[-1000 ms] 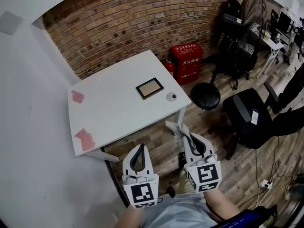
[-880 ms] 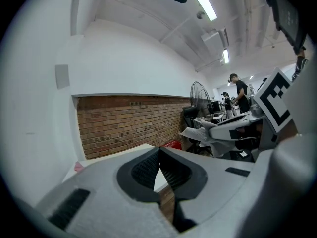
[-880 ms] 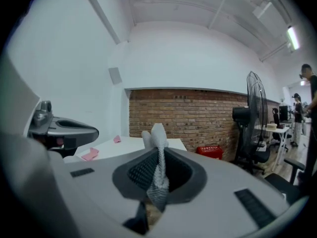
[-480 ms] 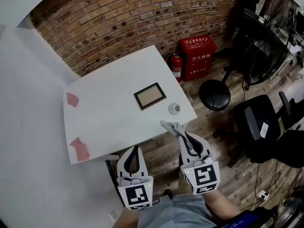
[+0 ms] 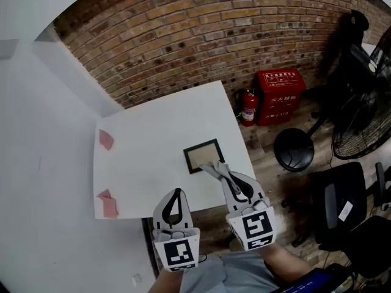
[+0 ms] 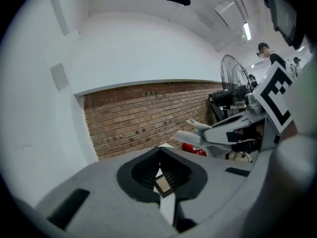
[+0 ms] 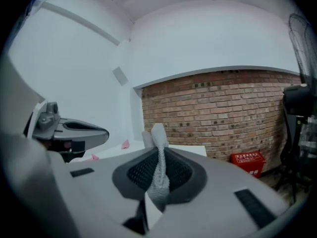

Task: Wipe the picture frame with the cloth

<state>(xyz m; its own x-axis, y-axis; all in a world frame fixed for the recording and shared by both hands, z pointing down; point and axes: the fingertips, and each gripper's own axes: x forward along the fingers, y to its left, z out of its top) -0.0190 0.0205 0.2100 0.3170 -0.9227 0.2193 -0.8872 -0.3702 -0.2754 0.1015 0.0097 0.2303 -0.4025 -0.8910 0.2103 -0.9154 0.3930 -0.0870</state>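
Note:
A small dark-rimmed picture frame (image 5: 203,156) lies flat on the white table (image 5: 153,133), near its right front corner. My right gripper (image 5: 220,173) is shut on a grey cloth (image 5: 212,166). The cloth's free end hangs over the frame's near edge, and I cannot tell if it touches. In the right gripper view the cloth (image 7: 159,168) stands pinched between the jaws. My left gripper (image 5: 178,193) is shut with nothing in it, at the table's front edge, left of the frame. Through its jaws the left gripper view shows the frame (image 6: 162,183).
Two pink pieces (image 5: 106,140) (image 5: 109,205) lie near the table's left edge. Right of the table are a fire extinguisher (image 5: 247,107), a red box (image 5: 280,95), a black stool (image 5: 294,150), a fan (image 5: 361,124) and an office chair (image 5: 342,206). A brick wall (image 5: 201,35) runs behind.
The view has closed in on the table. Both grippers have moved forward from over the floor to the table's front edge, and the cloth now reaches the frame.

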